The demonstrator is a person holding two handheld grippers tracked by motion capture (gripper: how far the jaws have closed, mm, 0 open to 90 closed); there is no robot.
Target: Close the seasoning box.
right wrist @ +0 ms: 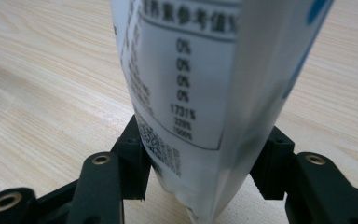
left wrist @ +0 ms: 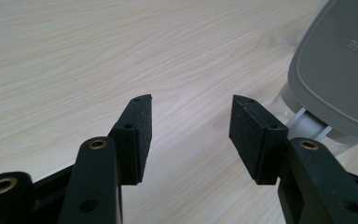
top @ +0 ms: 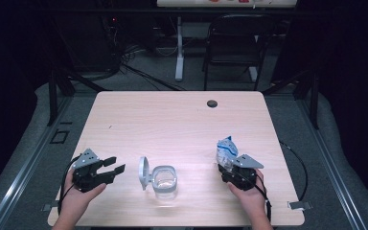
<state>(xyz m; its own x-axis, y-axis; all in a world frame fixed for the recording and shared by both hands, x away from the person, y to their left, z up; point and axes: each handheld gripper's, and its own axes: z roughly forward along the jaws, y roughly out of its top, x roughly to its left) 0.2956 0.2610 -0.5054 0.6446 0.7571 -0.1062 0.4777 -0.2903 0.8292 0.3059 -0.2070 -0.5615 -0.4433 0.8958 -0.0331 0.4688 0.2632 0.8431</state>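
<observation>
Pouch (right wrist: pixel 191 93) gripped in my right tool (top: pixel 237 173); left tool (top: pixel 106 168) open, empty. Container (top: pixel 164 181) lid (top: pixel 143 172) already open; pouring left.

A white pouch (top: pixel 226 151) with blue markings stands upright on the table (top: pixel 182 120), near its right edge and toward the front edge. Its back panel carries black print — a column of percentages and a dense code patch low down — and its bottom tapers to a narrow seam. The pouch sits between the jaws of the right gripper (top: pixel 231 168), whose pads press its lower sides.

A clear, squarish container (top: pixel 164 181) rests on the table near the middle of the front edge. Its grey hinged lid (top: pixel 143 172) stands open — upright at the container's left side.
</observation>
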